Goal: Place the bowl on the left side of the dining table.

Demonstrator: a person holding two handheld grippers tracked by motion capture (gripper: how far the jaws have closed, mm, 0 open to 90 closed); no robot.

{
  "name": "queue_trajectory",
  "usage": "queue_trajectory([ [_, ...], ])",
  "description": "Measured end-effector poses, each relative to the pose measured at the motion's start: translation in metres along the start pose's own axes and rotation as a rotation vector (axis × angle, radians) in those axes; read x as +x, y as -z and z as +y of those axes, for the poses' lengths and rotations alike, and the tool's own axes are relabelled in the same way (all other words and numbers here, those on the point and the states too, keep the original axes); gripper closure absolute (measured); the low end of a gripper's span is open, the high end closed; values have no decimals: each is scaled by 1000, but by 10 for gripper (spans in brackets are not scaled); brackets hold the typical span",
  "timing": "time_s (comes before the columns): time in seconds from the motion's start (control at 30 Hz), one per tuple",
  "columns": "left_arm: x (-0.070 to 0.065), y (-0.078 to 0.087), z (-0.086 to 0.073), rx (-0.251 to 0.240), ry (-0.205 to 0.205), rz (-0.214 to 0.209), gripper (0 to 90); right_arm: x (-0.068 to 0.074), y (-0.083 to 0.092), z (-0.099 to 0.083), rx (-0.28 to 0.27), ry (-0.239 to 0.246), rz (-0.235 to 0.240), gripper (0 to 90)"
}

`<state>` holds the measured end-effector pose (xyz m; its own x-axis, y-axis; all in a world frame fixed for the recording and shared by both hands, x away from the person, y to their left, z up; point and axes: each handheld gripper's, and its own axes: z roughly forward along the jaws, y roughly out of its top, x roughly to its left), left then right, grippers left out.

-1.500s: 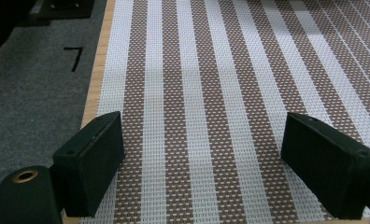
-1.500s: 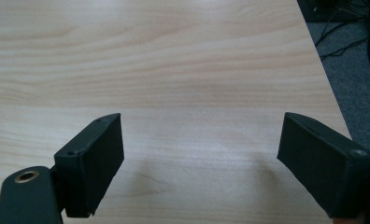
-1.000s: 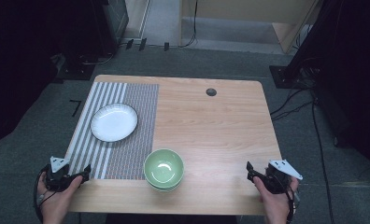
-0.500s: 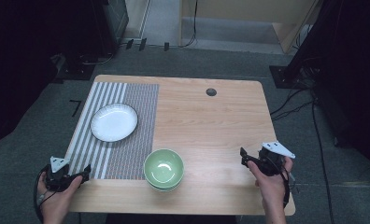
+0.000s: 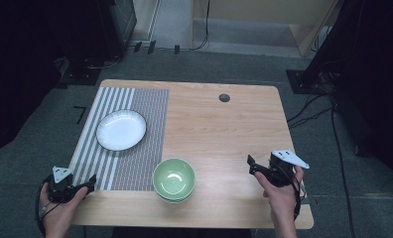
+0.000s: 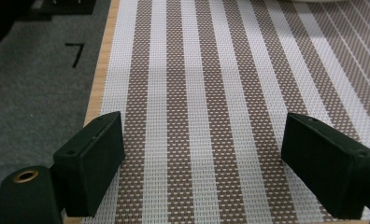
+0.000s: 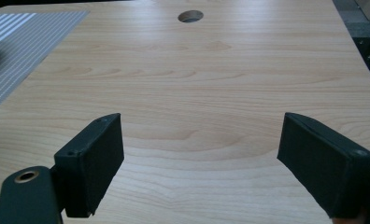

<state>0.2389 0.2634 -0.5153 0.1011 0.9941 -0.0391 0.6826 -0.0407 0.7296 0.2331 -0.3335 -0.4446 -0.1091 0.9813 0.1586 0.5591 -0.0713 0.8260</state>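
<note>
We're at the very start, nothing handled yet. Wooden table (image 5: 224,129) first: bare on its right half, cable hole (image 5: 224,97) near the far edge. Striped placemat (image 5: 122,136) covers the left part. White plate (image 5: 121,130) sits on the mat, toward its far half. Green bowls (image 5: 174,179), stacked, sit at the near edge just off the mat's right corner, between our two hands and apart from both.

Our left gripper (image 5: 88,182) rests at the near-left corner over the mat edge, jaws spread wide with nothing between them; the left gripper view shows plain mat weave between the pads (image 6: 92,163). Our right gripper (image 5: 251,166) is over the bare wood right of the bowls, pointing left at them, jaws likewise released and empty; the right gripper view shows wood grain and the hole ahead of the pads (image 7: 92,161).

Judgement: the bowl stack is the nearest target for the right gripper, so we're in the approach. Grasp, lift and placement are all left.

Versus the earlier frames: right gripper has come in from the table's near-right corner toward the bowls and risen slightly. Left gripper, bowls and plate haven't shifted.
</note>
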Motion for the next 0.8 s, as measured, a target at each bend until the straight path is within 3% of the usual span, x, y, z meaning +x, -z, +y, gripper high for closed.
queue_trajectory([
  [0.03, 0, 0, 0, 0, 0, 0, 126, 3, 0, 0, 1, 4, 5, 142],
  [0.07, 2, 1, 1, -5, 31, -7, 126, 6, 0, 1, -2, 11, 9, 142],
  [0.23, 1, 4, 4, -17, 43, -9, 126, 17, 1, 2, -7, 14, 17, 142],
  [0.63, -31, 8, 18, -52, -10, -30, 126, 37, -4, -2, 10, 39, 49, 145],
  [0.73, -45, 12, 25, -73, -47, -24, 126, 43, -4, -2, 12, 44, 63, 148],
  [0.8, -48, 13, 27, -82, -38, -38, 126, 46, -4, -2, 13, 46, 71, 148],
])
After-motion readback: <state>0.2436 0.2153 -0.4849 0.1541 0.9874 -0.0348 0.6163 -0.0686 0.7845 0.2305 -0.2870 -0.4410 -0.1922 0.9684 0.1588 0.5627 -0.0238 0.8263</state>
